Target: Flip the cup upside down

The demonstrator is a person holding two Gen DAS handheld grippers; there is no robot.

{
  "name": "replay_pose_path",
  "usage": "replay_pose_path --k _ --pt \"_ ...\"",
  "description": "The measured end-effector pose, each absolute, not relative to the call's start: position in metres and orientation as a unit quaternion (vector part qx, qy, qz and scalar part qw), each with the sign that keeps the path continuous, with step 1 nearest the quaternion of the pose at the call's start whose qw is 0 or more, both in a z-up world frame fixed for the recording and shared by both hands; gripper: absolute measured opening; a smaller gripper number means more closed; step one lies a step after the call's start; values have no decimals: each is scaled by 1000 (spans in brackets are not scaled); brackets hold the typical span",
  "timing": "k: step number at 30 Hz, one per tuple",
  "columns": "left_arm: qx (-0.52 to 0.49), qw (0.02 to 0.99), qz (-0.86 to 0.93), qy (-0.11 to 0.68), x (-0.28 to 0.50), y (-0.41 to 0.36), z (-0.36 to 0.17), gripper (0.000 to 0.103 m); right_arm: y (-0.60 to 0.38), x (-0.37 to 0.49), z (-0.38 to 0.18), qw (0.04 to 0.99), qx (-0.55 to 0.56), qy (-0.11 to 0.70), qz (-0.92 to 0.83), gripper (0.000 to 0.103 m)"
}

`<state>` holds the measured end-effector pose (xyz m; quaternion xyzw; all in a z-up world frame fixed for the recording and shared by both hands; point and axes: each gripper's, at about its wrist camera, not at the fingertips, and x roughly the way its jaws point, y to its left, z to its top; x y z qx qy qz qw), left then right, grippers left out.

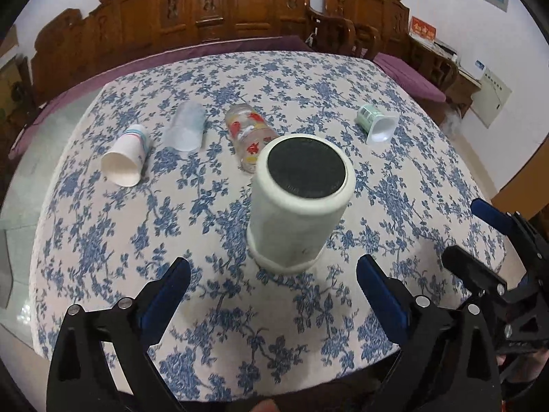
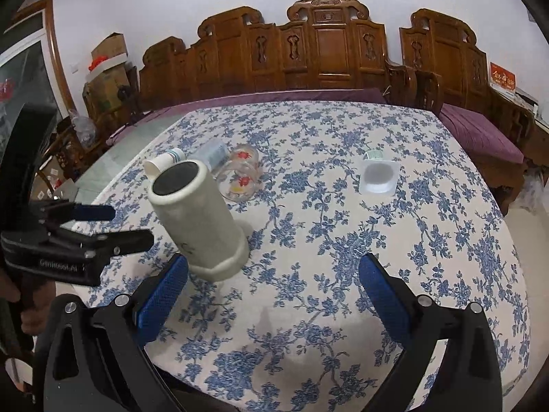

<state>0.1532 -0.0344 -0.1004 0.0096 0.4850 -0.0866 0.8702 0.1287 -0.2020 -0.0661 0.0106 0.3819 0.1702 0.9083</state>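
Your left gripper [image 1: 272, 285] hovers low over the table with its two blue-padded fingers [image 1: 171, 292] spread wide, holding nothing. Just ahead of the gap between them stands the white cup [image 1: 295, 213], a tall cylinder resting mouth-down on the blue-flowered tablecloth [image 1: 394, 178], with its dark round base facing up. The cup touches neither finger.

Your right gripper [image 2: 272, 285] is also wide open and empty. From its camera, the white cup [image 2: 202, 219] sits to the left, just beyond the left finger's tip, and your left gripper [image 2: 120, 226] appears at the far left edge.

Farther back on the tablecloth, four other cups lie on their sides in a loose row: a paper cup [image 1: 127, 159], a clear plastic cup [image 1: 187, 125], a glass with red flowers [image 1: 250, 137] just behind the white cup, and, well apart to the right, a small green-labelled yogurt cup [image 1: 377, 123].
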Motion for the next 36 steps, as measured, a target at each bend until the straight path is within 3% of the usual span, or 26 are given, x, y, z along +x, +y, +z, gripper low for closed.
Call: replay_pose_path --k 23,36 --pt "-13 911 -52 409 48 9 -68 94 -176 53 -29 928 19 339 153 100" --pt "3 956 -31 290 -17 11 2 94 -175 -8 41 964 6 229 139 100"
